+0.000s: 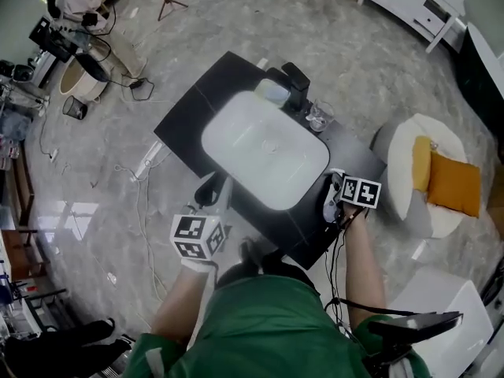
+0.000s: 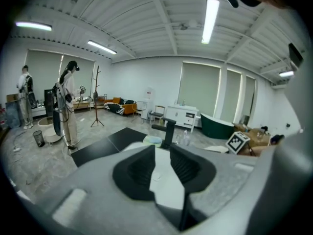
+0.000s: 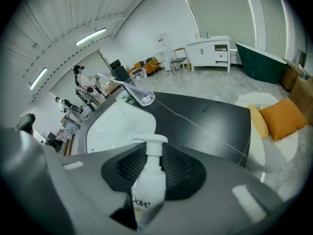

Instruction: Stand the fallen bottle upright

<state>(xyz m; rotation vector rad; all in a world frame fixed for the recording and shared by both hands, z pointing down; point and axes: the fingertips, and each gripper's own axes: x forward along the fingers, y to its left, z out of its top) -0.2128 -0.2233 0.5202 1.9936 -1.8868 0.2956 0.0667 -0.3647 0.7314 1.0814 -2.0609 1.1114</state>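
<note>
The right gripper [image 3: 152, 153] is clamped on the white pump bottle [image 3: 146, 192]. The pads look pressed to its sides and the pump head pokes out just past the tips. The bottle runs along the jaws, slanting down toward the black countertop [image 3: 205, 121]. I'd say it is gripped but not yet stood up, so tipping it onto its base and letting go remain to be done.

The left gripper [image 2: 161, 163] has its jaws a little apart with nothing between them, and it looks to take no part.

Just beyond the right jaws' tips and to their left lies the white sink basin [image 3: 115, 126]. The bottle is close by its rim, and a slip there could send it into the bowl. Further past the tips stands a clear glass [image 3: 141, 97], well apart and unlikely to get in the way. Off to the right of the jaws, past the counter's edge, sits an orange cushion [image 3: 281, 119].
</note>
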